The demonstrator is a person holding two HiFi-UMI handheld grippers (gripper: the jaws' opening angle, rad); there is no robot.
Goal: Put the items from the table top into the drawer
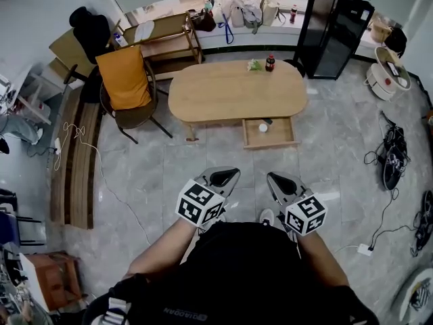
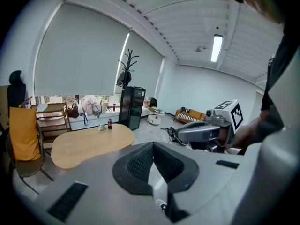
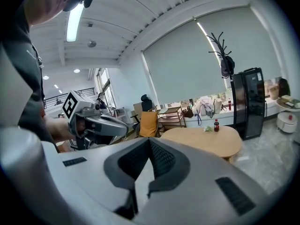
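Note:
The oval wooden table (image 1: 223,97) stands far ahead of me on the tiled floor. At its far edge are a small cola bottle (image 1: 270,62) and a green item (image 1: 254,64); both also show in the left gripper view, bottle (image 2: 110,123), and in the right gripper view, bottle (image 3: 216,125). The drawer (image 1: 284,139) under the table's near side is pulled out, with a small white item (image 1: 263,127) inside. My left gripper (image 1: 226,176) and right gripper (image 1: 277,181) are held side by side close to my body, well short of the table. Both are shut with nothing in them.
A chair draped with an orange cloth (image 1: 125,80) stands left of the table, with a wooden shelf cart (image 1: 166,39) behind it. A black cabinet (image 1: 335,29) is at the back right. Wooden planks (image 1: 78,161) lie on the left, cables (image 1: 392,154) on the right.

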